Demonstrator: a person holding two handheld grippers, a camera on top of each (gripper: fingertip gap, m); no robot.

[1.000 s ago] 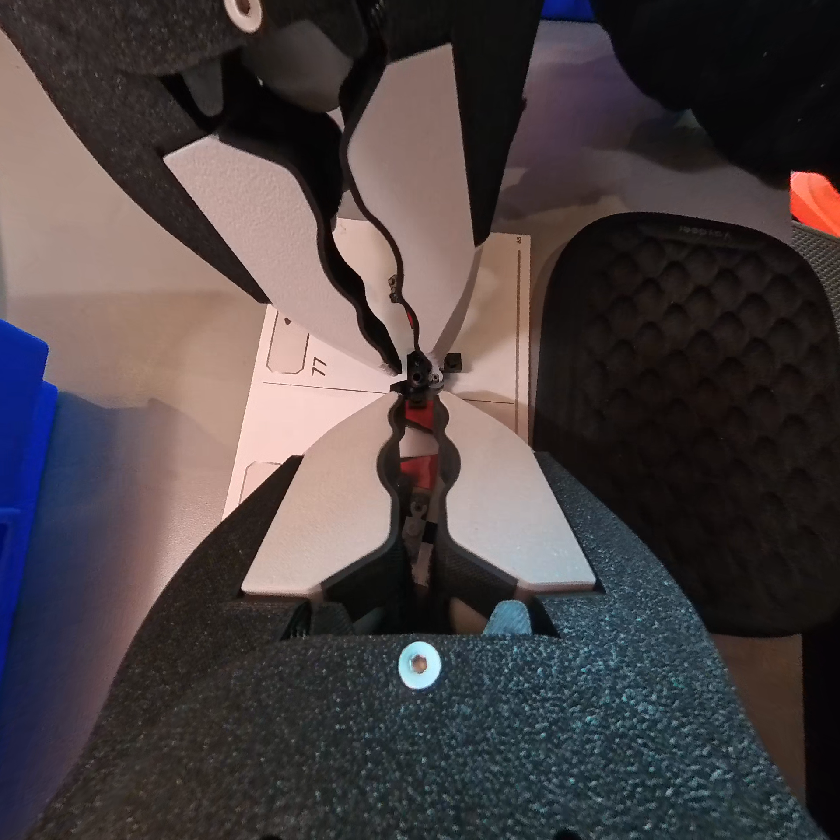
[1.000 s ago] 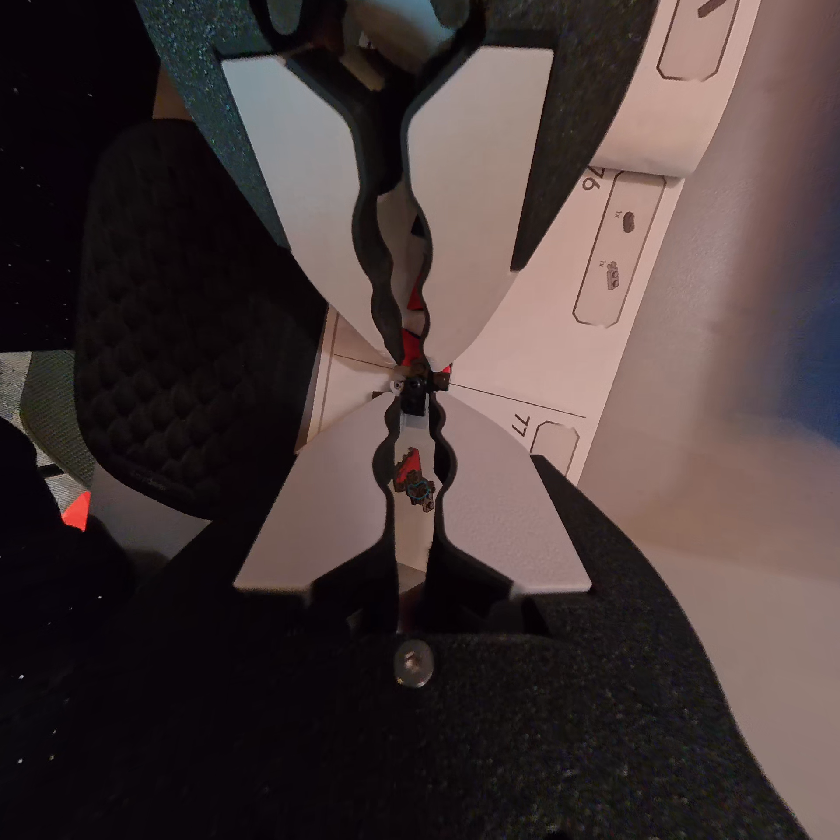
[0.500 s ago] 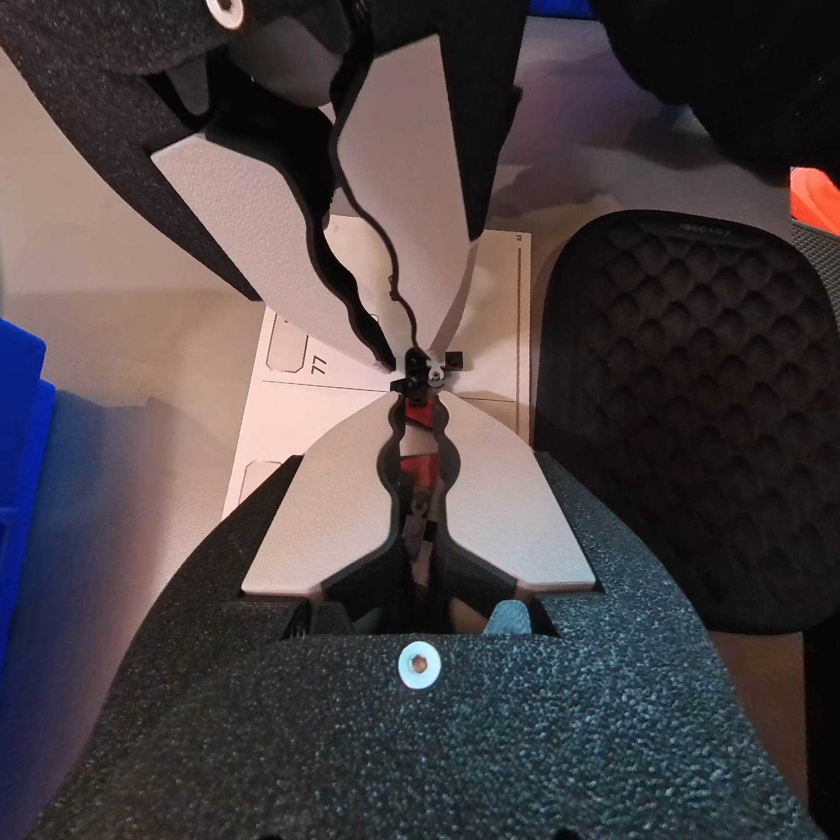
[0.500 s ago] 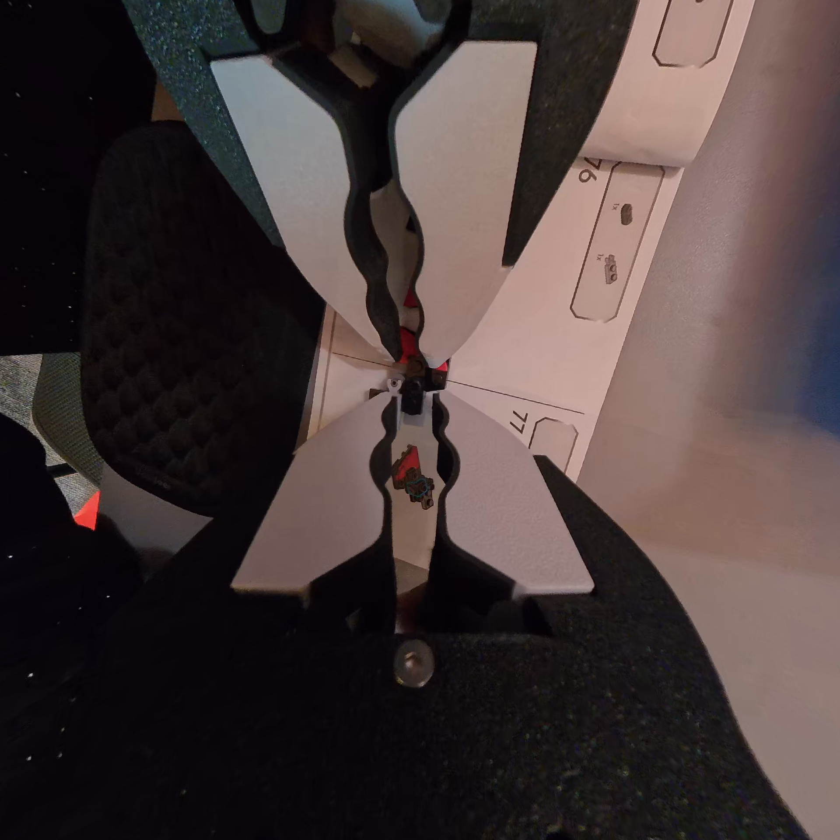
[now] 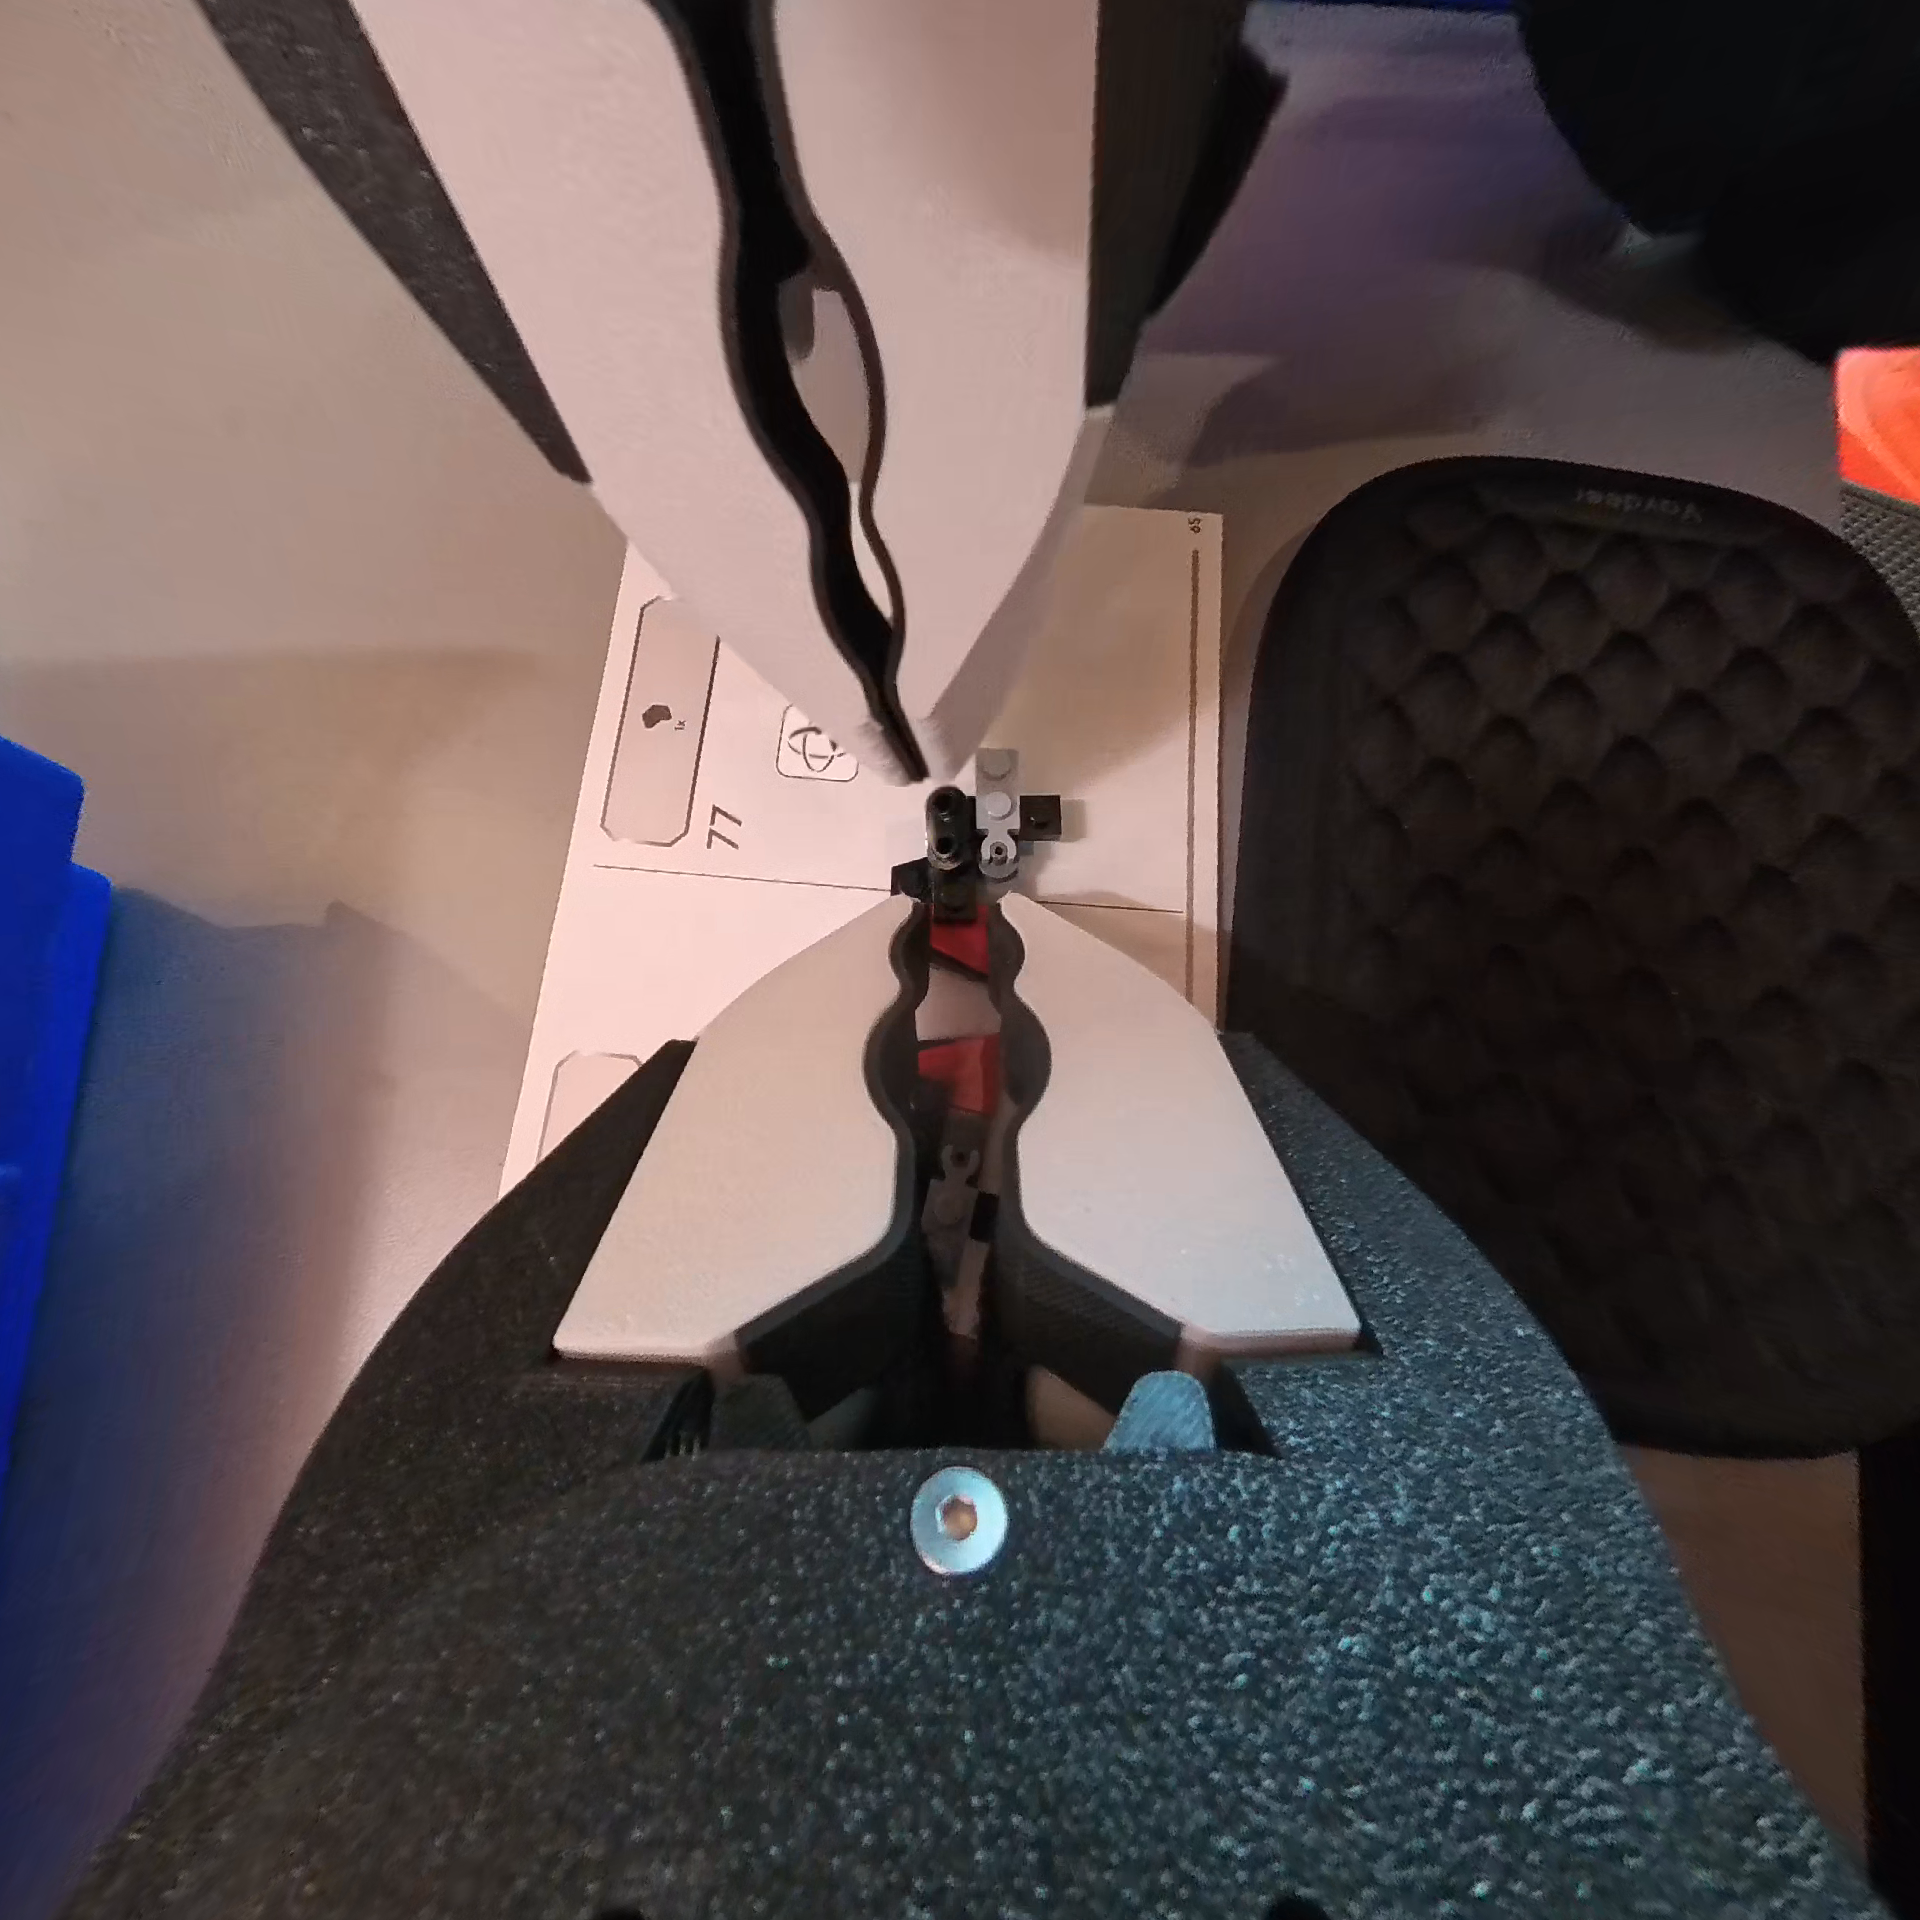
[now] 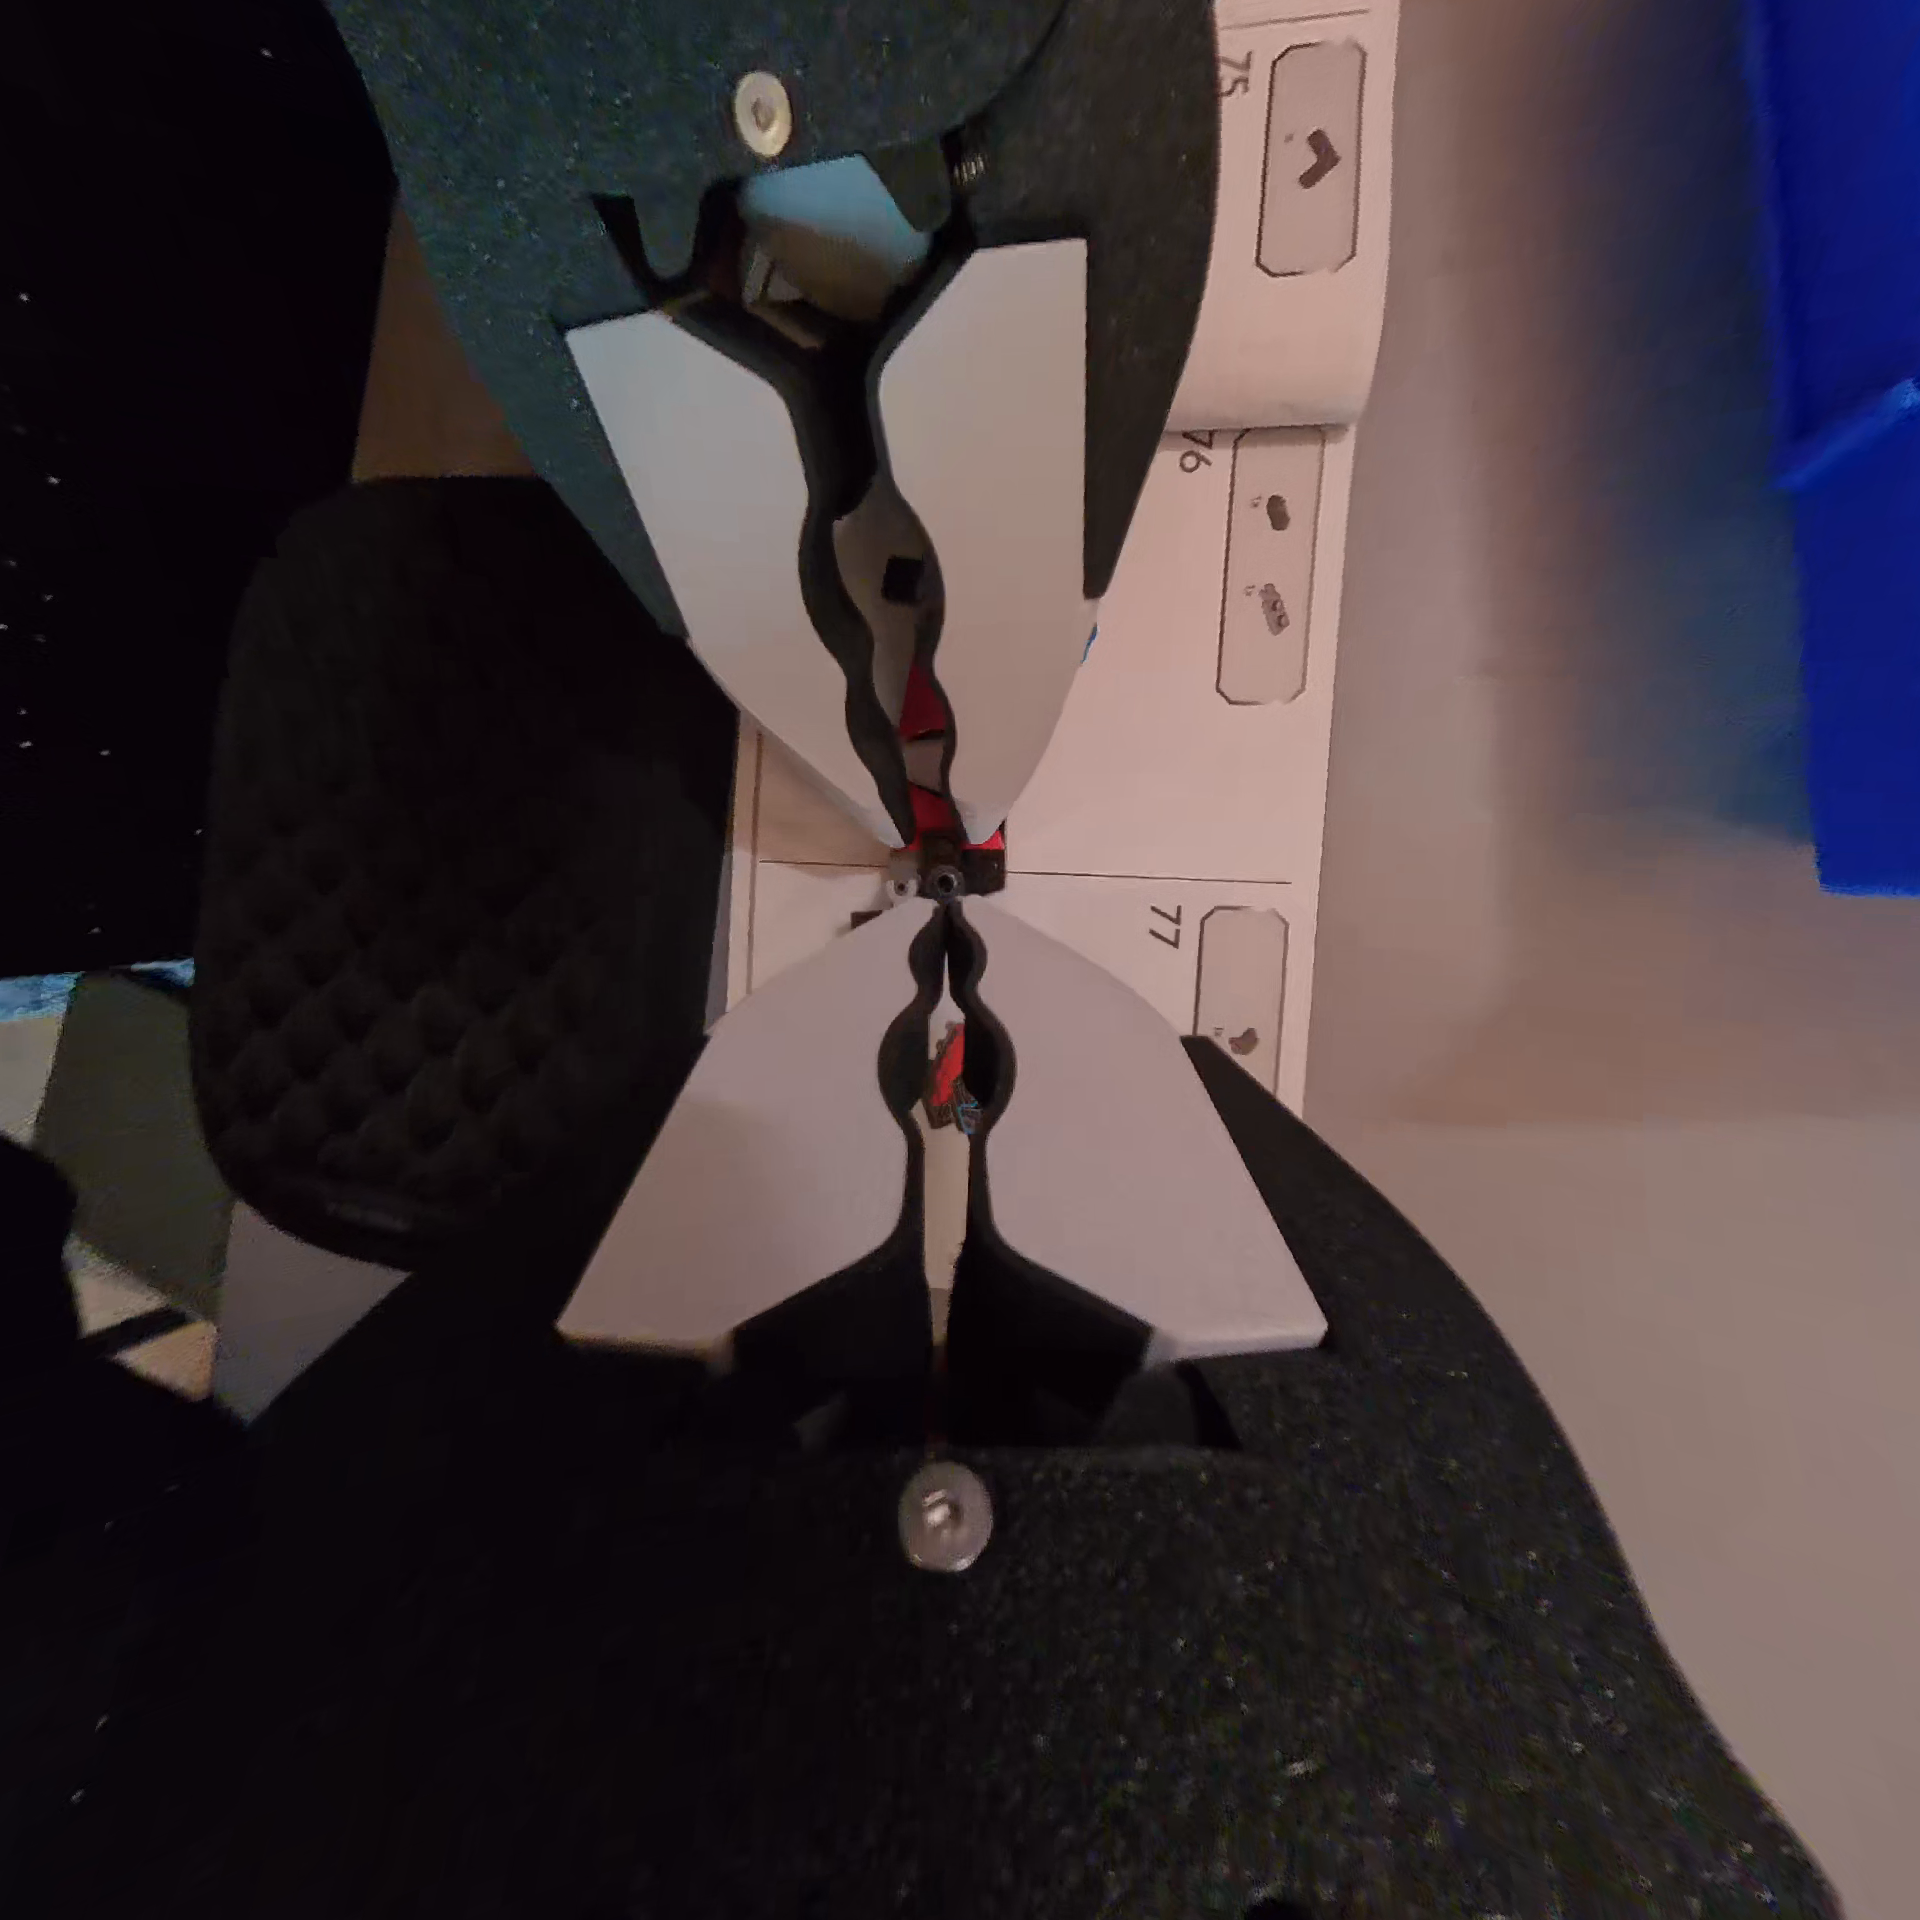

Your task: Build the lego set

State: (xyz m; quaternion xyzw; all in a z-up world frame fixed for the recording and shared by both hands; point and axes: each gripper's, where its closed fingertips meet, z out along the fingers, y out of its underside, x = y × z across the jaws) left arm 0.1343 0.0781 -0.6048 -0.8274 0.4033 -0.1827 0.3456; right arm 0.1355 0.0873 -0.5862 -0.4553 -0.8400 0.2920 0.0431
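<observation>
Most of the lego model (image 5: 961, 940) sits hidden between the left gripper (image 5: 956, 909) fingers; only small black and grey bits poke out at 12 o'clock. The blue bin (image 6: 1860, 436) is cropped at 3 o'clock, blurred.

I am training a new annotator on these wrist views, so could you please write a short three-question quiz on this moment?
1. True or false: the left gripper is shut on the small red, black and grey lego assembly.
2. Multiple choice: what lies beneath both grippers? A) a green cutting mat B) the white printed paper instruction booklet C) a metal tray
3. Fill in: the right gripper has its fingertips nearly ____, just short of the assembly, apparently gripping nothing.

Key: 1 true; 2 B; 3 closed.
</observation>
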